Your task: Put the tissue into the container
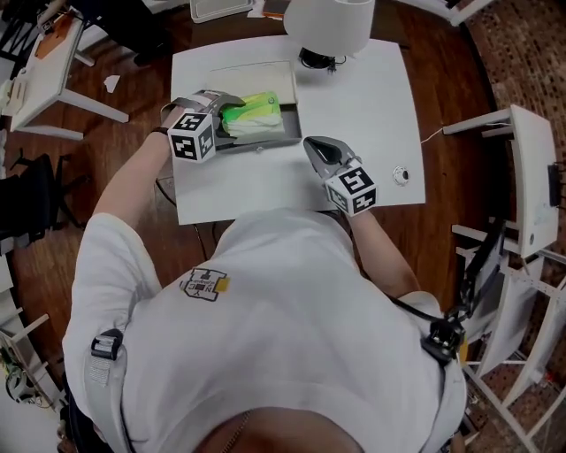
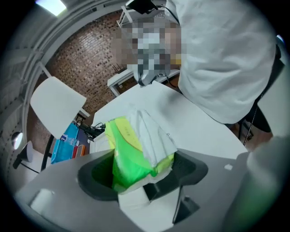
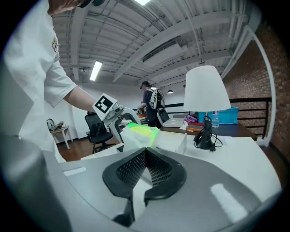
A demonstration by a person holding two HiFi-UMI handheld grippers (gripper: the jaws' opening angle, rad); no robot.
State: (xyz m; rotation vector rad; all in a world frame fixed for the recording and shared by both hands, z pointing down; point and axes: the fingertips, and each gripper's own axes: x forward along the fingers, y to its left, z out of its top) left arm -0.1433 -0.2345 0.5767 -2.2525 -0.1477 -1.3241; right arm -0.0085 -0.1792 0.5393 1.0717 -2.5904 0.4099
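A bright green and white tissue pack [image 1: 253, 113] hangs over the shallow grey-white container [image 1: 262, 72] at the table's far left. My left gripper [image 1: 230, 113] is shut on the pack's left end. In the left gripper view the tissue pack [image 2: 131, 154] fills the gap between the dark pads [image 2: 93, 179], and white tissue sticks out of its top. My right gripper [image 1: 320, 150] hovers over the white table [image 1: 371, 115] to the right of the container, shut and empty. The right gripper view shows the tissue pack [image 3: 141, 133] and the left gripper [image 3: 117, 117] beyond its own closed jaws.
A white table lamp [image 1: 327, 22] with a black base and cable stands at the table's far edge, just right of the container. A small round object [image 1: 401, 175] lies near the right edge. White furniture [image 1: 531, 177] stands on the wooden floor to the right.
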